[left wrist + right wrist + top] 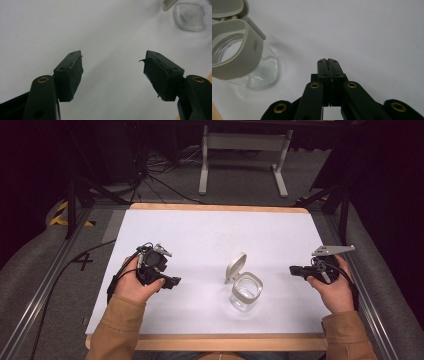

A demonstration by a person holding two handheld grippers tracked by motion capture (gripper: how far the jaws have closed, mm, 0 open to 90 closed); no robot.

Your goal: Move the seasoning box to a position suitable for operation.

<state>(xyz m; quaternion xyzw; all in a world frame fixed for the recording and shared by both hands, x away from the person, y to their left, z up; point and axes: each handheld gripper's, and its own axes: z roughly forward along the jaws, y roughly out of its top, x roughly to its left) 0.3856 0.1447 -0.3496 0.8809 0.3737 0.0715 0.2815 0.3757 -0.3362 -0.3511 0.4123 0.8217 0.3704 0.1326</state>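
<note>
Standing between both grippers, glass jar with lid flipped open.

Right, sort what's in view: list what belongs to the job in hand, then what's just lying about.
Job:
- clear glass jar with grey collar, standing open
- its grey hinged lid, flipped up
- left gripper, jaws open
- right gripper, jaws shut, empty

Lying about:
- black cables on the floor
- white metal stand beyond the table

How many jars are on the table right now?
1. A clear glass jar with its grey lid flipped open stands right of centre on the white table, between both hand-held grippers, touched by neither.
</note>
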